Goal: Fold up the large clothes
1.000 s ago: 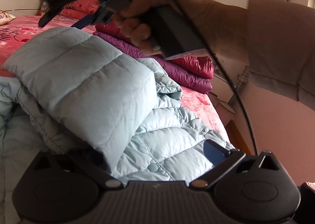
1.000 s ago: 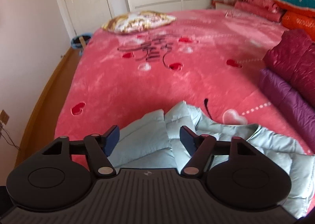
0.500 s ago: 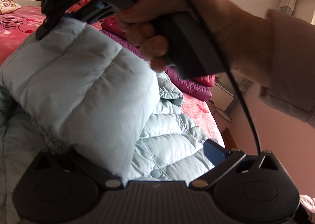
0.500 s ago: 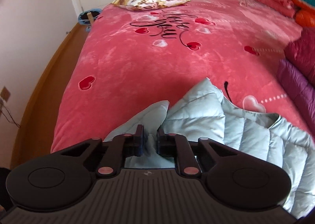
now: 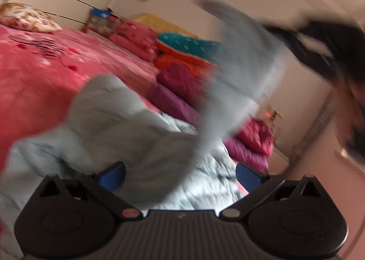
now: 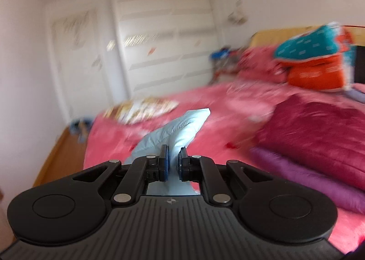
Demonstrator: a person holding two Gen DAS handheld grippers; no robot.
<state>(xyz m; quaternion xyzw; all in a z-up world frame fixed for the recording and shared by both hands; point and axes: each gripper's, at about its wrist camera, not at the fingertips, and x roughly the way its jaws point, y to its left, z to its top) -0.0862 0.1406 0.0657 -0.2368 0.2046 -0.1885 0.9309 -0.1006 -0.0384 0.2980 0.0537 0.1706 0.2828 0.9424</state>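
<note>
Right tool point(image 6: 173, 161): jaws pressed together, pinching a fold of the pale blue quilted puffer jacket point(image 6: 180, 127). The pinched corner stands up ahead of the pads; more fabric hangs below them.

Left tool point(image 5: 180, 174): jaws spread wide, blue pads well apart. Jacket fabric bulges between and ahead of them, with no visible pressure from either pad.

Location of garment: the bulk lies crumpled on the red heart-patterned bed cover point(image 5: 34, 82), directly ahead of the left tool. One length rises up and to the right of it, toward the blurred dark shape of the other tool.

Stacked magenta and purple padded garments point(image 6: 319, 145) lie to the right of the right tool, apart from the jacket.

Handling assessment: the garment appears light, soft and bulky, with a smooth shell likely to slip. The padding will probably spring back after folding. Recommended hold: hem, cuff or quilted seam, where layers compress thin. A pinch on puffed panels risks sliding off.
</note>
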